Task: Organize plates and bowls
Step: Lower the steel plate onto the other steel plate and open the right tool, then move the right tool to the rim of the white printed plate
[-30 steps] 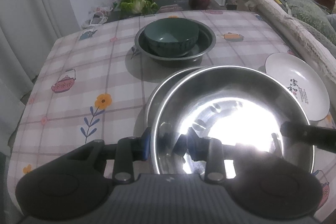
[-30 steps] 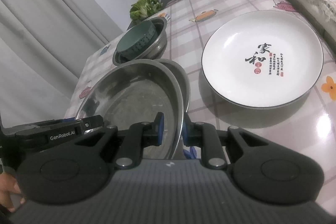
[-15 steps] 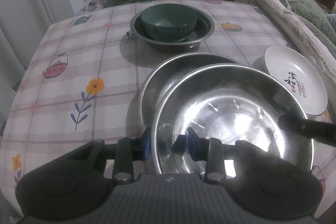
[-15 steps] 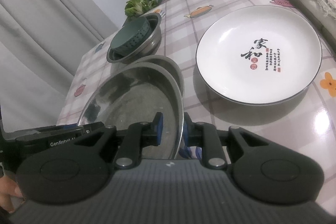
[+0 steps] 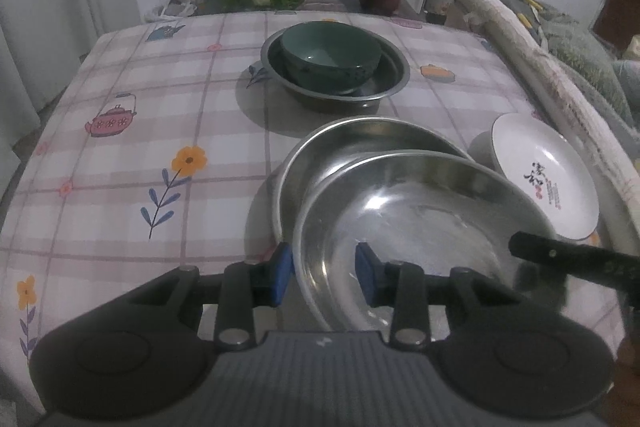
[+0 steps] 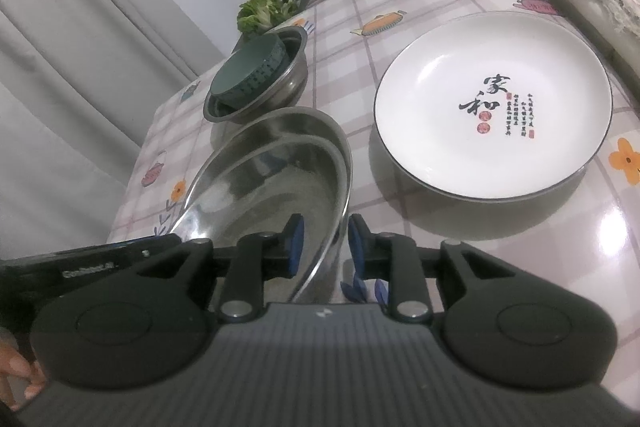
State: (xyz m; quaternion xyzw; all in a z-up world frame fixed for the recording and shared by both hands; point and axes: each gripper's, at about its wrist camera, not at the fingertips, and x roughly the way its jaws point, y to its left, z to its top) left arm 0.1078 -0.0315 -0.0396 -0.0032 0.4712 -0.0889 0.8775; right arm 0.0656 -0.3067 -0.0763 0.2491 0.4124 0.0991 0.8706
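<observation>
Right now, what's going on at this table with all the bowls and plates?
A person with a handheld gripper in each hand is nesting one steel basin into another steel basin on the checked tablecloth. The left gripper straddles the upper basin's near rim, pads apart from it. The right gripper straddles its opposite rim, jaws opening to let go. Farther back, a green bowl sits in a third steel basin. A white plate with calligraphy lies to the right.
</observation>
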